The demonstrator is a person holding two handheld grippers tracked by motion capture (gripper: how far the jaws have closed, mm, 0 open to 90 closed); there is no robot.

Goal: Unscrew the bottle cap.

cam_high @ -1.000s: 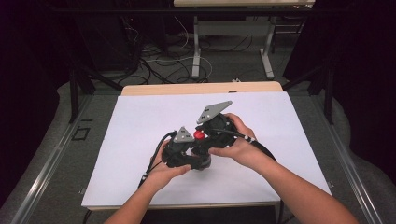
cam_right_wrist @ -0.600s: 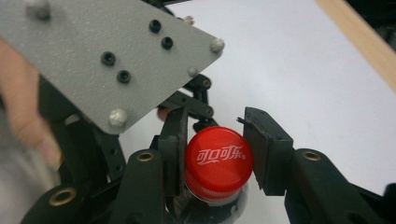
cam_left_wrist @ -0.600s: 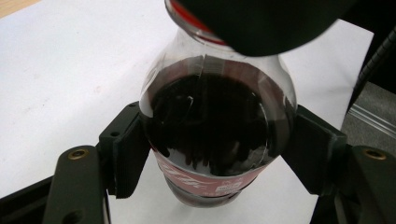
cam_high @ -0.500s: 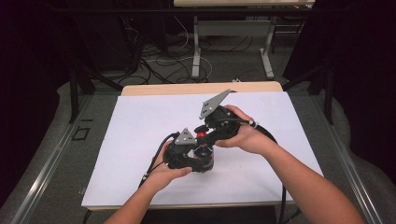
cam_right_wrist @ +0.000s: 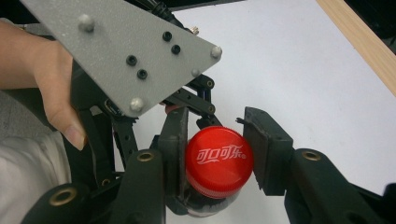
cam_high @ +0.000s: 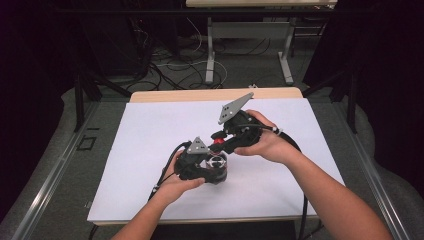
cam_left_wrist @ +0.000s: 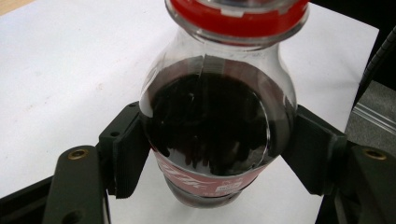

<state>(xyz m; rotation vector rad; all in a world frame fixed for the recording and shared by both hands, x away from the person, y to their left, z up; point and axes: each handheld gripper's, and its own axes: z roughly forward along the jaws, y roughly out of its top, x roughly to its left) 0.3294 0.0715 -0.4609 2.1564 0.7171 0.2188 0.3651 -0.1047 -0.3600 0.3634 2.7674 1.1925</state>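
Two grippers are working one bottle, its cap not yet off.

The left gripper [cam_left_wrist: 205, 154] is clamping the bottle [cam_left_wrist: 210, 140] upright on the worktop [cam_high: 150, 130]; the right gripper [cam_right_wrist: 215, 161] is squeezing the red cap [cam_right_wrist: 219, 158] with its fingers closed on it. Unscrewing and lifting are remaining.

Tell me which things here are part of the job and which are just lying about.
In the job:
bottle, clamped by left gripper
red cap, clamped by right gripper

Lying about:
floor cables
table legs
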